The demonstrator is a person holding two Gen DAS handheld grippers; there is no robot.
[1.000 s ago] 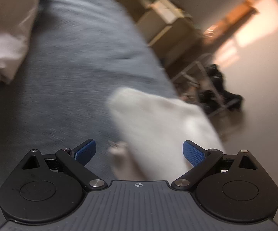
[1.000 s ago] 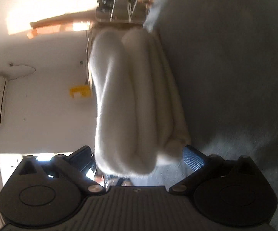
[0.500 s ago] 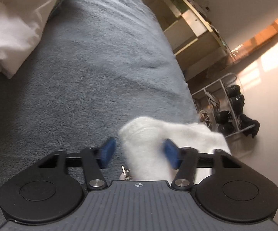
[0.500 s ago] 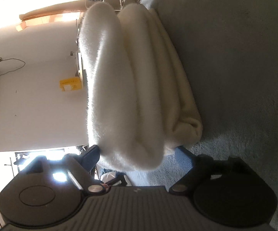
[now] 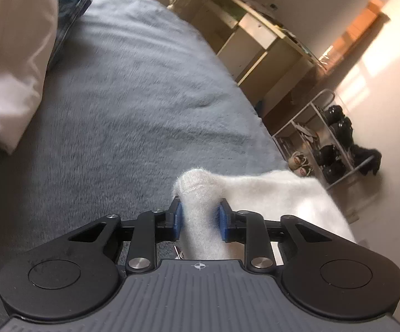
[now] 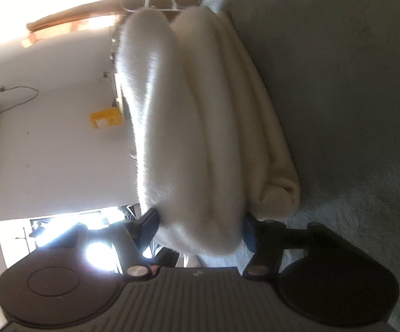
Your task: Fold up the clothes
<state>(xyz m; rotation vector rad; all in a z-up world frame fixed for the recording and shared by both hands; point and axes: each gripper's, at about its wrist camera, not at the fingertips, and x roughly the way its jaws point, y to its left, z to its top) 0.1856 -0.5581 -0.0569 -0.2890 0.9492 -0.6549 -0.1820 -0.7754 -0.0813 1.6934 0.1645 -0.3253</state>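
Grippers closed in on the folded sweater.
Left gripper (image 5: 199, 219) pinched the white sweater (image 5: 277, 193); right gripper (image 6: 200, 225) squeezed its thick end at twelve o'clock. Best lifted evenly, I'd say.

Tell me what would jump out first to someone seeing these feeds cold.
The fluffy white garment, lying near the edge of the grey bed cover, with both claws on it. The left claw has just been closing and pinches a bunched corner; the right claw has been closing around the thick folded end. Next, a white pillow at the far left.
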